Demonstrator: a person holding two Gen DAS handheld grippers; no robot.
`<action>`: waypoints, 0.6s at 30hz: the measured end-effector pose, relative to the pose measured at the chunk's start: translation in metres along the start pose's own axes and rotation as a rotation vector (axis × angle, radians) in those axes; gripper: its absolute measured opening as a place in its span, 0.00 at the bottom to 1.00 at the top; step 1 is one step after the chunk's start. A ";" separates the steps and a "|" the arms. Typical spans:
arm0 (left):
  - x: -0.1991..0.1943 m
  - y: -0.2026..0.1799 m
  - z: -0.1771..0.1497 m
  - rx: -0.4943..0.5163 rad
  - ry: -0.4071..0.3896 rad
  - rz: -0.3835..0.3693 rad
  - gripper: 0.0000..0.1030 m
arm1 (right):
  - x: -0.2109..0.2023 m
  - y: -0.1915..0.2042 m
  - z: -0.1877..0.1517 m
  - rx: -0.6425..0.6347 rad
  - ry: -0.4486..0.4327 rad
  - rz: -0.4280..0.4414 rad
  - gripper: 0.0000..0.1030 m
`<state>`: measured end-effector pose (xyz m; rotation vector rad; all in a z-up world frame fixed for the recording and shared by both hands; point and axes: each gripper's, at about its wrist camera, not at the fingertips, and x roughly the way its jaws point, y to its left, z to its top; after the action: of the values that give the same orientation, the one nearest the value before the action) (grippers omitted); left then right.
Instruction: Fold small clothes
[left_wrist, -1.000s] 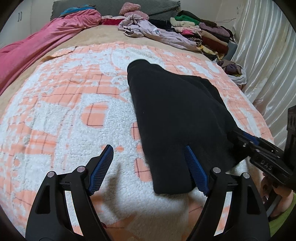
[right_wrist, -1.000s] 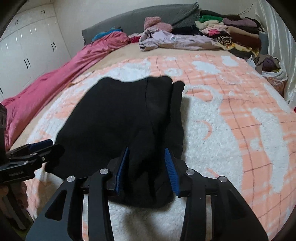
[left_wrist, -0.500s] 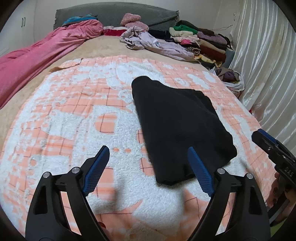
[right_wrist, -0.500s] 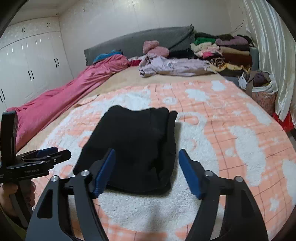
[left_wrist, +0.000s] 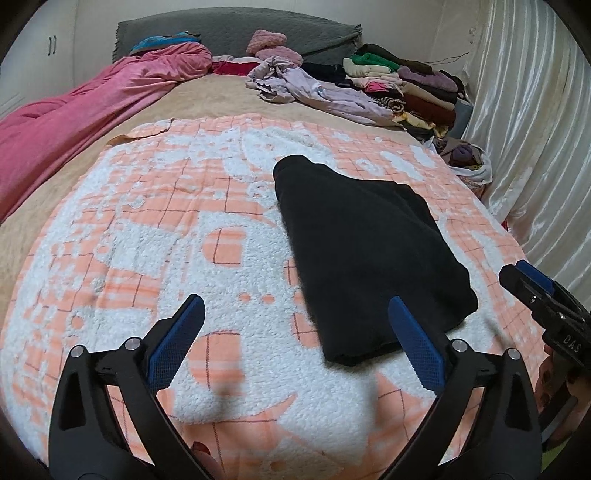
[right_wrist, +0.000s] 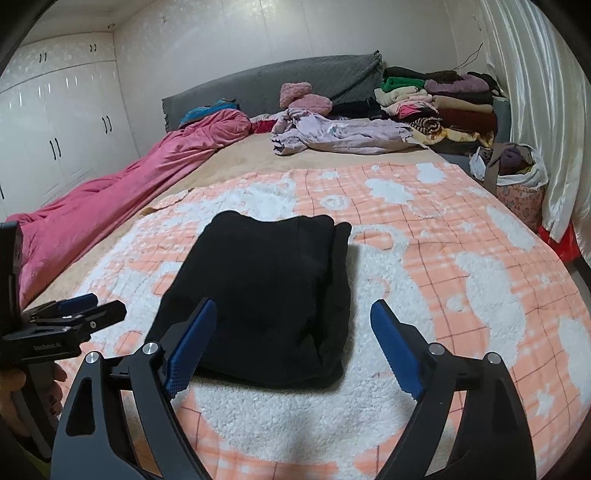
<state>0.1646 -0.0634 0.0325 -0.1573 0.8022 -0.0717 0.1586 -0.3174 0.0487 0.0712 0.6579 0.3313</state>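
A folded black garment (left_wrist: 362, 251) (right_wrist: 266, 295) lies flat on the orange-and-white fleece blanket (left_wrist: 147, 258) (right_wrist: 443, 277). My left gripper (left_wrist: 295, 301) hovers before its near left corner, jaws opening wide, nothing between the blue pads. My right gripper (right_wrist: 293, 304) hangs over the garment's near edge, jaws opening as well; the pads stand clear of the cloth. In the left wrist view the right gripper (left_wrist: 524, 280) shows at the right edge, and in the right wrist view the left gripper (right_wrist: 92, 310) shows at the left, held by a hand.
A pink duvet (left_wrist: 74, 122) runs along the bed's left side. A crumpled lilac garment (right_wrist: 332, 134) and a stack of folded clothes (right_wrist: 443, 107) lie at the head of the bed. A bag of clothes (right_wrist: 517, 173) and a pale curtain (left_wrist: 535, 129) stand at the right.
Both grippers have drawn back and up from the black garment. The right jaws, closed around its near edge before, have spread and let it go; the left jaws have widened too.
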 end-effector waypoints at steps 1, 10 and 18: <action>0.000 0.001 -0.001 -0.002 0.002 0.003 0.91 | 0.001 0.001 -0.001 -0.001 0.002 -0.003 0.82; -0.001 0.002 -0.009 0.009 -0.001 0.019 0.91 | -0.004 0.008 -0.013 -0.025 -0.010 -0.031 0.91; -0.018 0.003 -0.034 0.041 -0.027 0.037 0.91 | -0.027 0.013 -0.031 -0.035 -0.043 -0.061 0.96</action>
<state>0.1275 -0.0627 0.0211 -0.1046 0.7761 -0.0508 0.1159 -0.3151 0.0421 0.0252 0.6105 0.2820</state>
